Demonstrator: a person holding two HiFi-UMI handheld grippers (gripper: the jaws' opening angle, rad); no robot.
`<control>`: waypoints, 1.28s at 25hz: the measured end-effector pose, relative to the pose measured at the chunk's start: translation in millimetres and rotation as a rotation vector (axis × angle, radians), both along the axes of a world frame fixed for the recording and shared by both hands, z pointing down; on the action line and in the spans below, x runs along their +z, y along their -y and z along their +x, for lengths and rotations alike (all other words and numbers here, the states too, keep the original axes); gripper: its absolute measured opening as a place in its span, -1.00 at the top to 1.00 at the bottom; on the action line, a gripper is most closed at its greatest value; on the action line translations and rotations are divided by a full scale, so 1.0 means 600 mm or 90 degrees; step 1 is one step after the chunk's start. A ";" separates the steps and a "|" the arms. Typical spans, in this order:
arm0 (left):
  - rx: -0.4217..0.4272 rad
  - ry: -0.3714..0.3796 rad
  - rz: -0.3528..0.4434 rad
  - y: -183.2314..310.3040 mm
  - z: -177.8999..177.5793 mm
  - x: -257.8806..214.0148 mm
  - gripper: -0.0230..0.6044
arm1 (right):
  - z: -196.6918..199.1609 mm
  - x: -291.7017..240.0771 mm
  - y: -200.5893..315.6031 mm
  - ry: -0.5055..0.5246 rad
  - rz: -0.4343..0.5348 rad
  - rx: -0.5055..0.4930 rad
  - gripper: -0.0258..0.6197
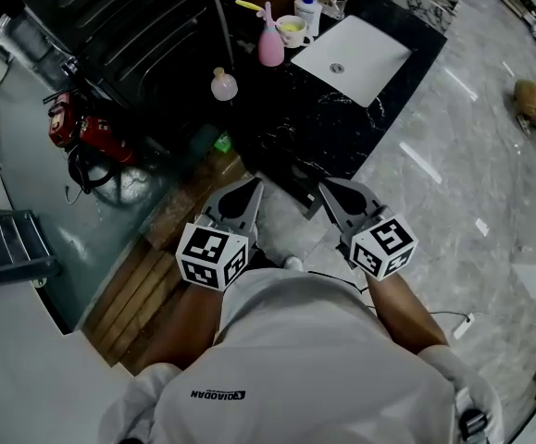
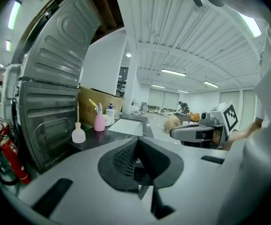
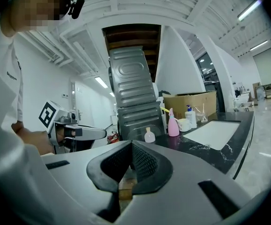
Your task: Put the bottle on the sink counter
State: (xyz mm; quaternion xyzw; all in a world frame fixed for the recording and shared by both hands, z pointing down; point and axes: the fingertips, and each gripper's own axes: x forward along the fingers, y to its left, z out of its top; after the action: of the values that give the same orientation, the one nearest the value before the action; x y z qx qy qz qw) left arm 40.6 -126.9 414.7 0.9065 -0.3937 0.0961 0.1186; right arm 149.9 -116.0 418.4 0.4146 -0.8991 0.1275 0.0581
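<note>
The left gripper point(image 1: 247, 195) is fully closed, its jaws pressed together with nothing between them, as its own view point(image 2: 137, 158) shows. The right gripper point(image 1: 334, 197) looks the same in the right gripper view point(image 3: 128, 165): jaws together and empty. The person holds both side by side in front of the chest, pointing toward the near end of the black marbled bench point(image 1: 305, 128), and neither touches anything on it.

A small round bottle point(image 1: 224, 84) with a thin neck stands upright on the bench near its left edge, well apart from both grippers. Farther along, a pink spray bottle point(image 1: 270, 44) stands upright just beside a cup point(image 1: 292, 30) and a white pump bottle point(image 1: 309, 12), next to the white sink point(image 1: 351, 58). Which of these the task means cannot be told. A red fire extinguisher point(image 1: 78, 129) lies on the floor to the left of the bench.
</note>
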 end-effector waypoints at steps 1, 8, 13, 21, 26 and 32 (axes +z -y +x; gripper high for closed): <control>-0.003 -0.001 0.001 -0.008 0.000 -0.003 0.88 | 0.000 0.000 -0.008 -0.001 0.001 -0.002 0.80; -0.013 0.014 -0.017 -0.034 -0.012 0.008 0.88 | -0.009 -0.006 -0.040 -0.002 0.005 -0.004 0.80; 0.021 0.011 0.001 -0.046 -0.011 -0.006 0.88 | -0.020 -0.011 -0.051 -0.009 0.009 0.015 0.80; 0.062 0.004 -0.001 -0.067 -0.042 -0.022 0.88 | -0.069 -0.023 -0.072 -0.004 0.003 0.037 0.80; 0.067 -0.008 -0.004 -0.080 -0.076 -0.024 0.88 | -0.106 -0.019 -0.087 -0.018 -0.006 0.045 0.80; 0.078 -0.011 -0.012 -0.098 -0.105 -0.017 0.88 | -0.134 -0.008 -0.105 -0.028 -0.017 0.056 0.80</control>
State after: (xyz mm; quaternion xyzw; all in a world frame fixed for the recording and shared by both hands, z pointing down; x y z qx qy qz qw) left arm -22.2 -68.1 404.5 0.9286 -0.3354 0.0989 0.1244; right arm 69.7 -52.8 413.4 0.4558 -0.8767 0.1326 0.0775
